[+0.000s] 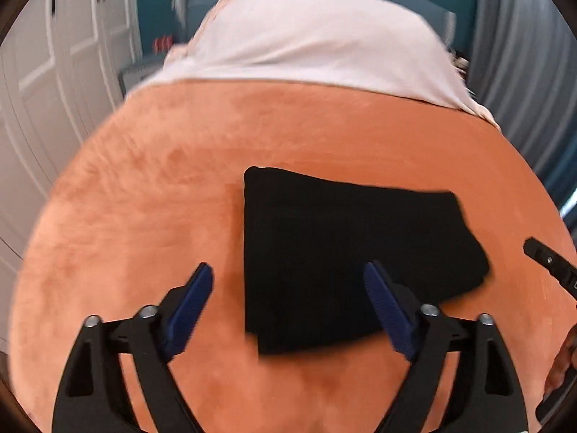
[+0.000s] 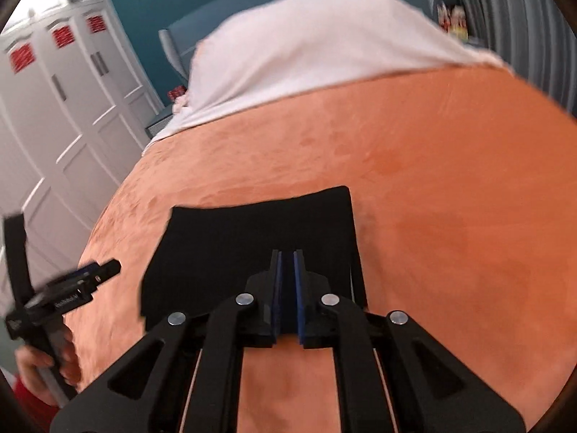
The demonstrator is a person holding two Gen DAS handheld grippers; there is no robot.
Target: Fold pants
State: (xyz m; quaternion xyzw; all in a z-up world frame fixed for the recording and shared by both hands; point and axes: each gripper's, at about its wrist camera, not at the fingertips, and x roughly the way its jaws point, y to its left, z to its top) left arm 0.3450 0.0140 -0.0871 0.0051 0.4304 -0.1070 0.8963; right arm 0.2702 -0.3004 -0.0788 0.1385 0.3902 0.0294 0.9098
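The black pants [image 1: 346, 252] lie folded into a compact rectangle on the orange blanket [image 1: 144, 198]. My left gripper [image 1: 288, 274] hovers above their near edge with its blue pads wide apart and nothing between them. In the right wrist view the pants [image 2: 252, 238] lie just ahead of my right gripper [image 2: 287, 256], whose blue pads are pressed together with nothing held. The left gripper [image 2: 83, 281] shows at the left edge of the right wrist view, and part of the right gripper [image 1: 551, 267] shows at the right edge of the left wrist view.
A white sheet [image 1: 317, 43] covers the far end of the bed, with a teal wall behind it. White wardrobe doors [image 2: 65, 115] stand to the left. Grey curtains [image 1: 523, 54] hang to the right. Orange blanket [image 2: 450, 198] stretches around the pants.
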